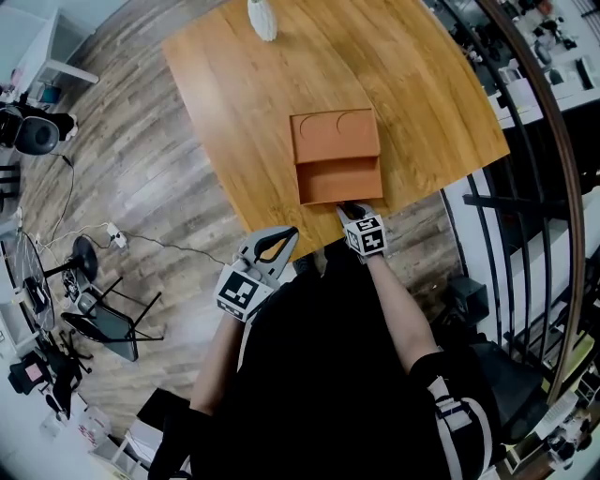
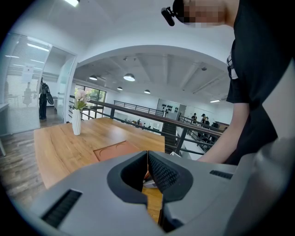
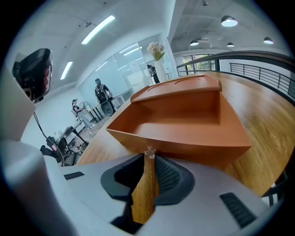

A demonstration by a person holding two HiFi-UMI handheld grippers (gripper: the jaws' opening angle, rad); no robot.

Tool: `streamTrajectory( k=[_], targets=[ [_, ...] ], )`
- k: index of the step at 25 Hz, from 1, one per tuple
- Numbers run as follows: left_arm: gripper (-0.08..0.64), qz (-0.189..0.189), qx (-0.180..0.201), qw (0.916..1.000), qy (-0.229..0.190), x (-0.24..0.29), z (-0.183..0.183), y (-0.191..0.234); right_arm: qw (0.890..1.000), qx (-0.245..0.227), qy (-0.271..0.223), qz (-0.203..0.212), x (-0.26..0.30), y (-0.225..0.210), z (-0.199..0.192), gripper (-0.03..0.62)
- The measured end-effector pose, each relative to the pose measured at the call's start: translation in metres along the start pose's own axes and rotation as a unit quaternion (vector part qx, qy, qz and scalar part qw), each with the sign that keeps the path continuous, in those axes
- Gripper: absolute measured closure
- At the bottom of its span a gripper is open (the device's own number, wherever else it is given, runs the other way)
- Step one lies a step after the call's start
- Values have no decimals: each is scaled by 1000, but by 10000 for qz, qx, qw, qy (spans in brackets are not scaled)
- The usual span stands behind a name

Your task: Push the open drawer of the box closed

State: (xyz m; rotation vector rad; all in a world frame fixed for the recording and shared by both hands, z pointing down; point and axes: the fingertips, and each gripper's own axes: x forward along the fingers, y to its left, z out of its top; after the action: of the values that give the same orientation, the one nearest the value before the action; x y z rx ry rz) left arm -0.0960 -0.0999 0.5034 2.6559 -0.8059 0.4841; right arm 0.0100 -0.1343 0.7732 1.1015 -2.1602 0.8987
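Note:
An orange box point(image 1: 335, 131) sits on the wooden table point(image 1: 234, 84) near its front edge. Its drawer point(image 1: 339, 180) is pulled out toward me, and the right gripper view shows the drawer point(image 3: 184, 124) empty inside. My right gripper point(image 1: 352, 210) is at the middle of the drawer front. Its jaws are shut on the small clear drawer knob point(image 3: 149, 151), which sits at the tips of the right gripper point(image 3: 149, 157). My left gripper point(image 1: 281, 242) is held off the table's front edge, close to my body. In its own view the left gripper point(image 2: 147, 159) is shut with nothing between the jaws.
A white vase point(image 1: 263, 19) with flowers stands at the far end of the table, well behind the box. A dark metal railing point(image 1: 525, 187) runs along the right side. A folding stand point(image 1: 103, 319) and cables lie on the floor to the left.

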Motion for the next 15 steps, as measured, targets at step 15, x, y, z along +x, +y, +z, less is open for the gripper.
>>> streamTrajectory(
  k=[15],
  targets=[
    [537,98,-45,9999,-91,4,8,9,9996,-26,193,190,0,7,4,515]
  ],
)
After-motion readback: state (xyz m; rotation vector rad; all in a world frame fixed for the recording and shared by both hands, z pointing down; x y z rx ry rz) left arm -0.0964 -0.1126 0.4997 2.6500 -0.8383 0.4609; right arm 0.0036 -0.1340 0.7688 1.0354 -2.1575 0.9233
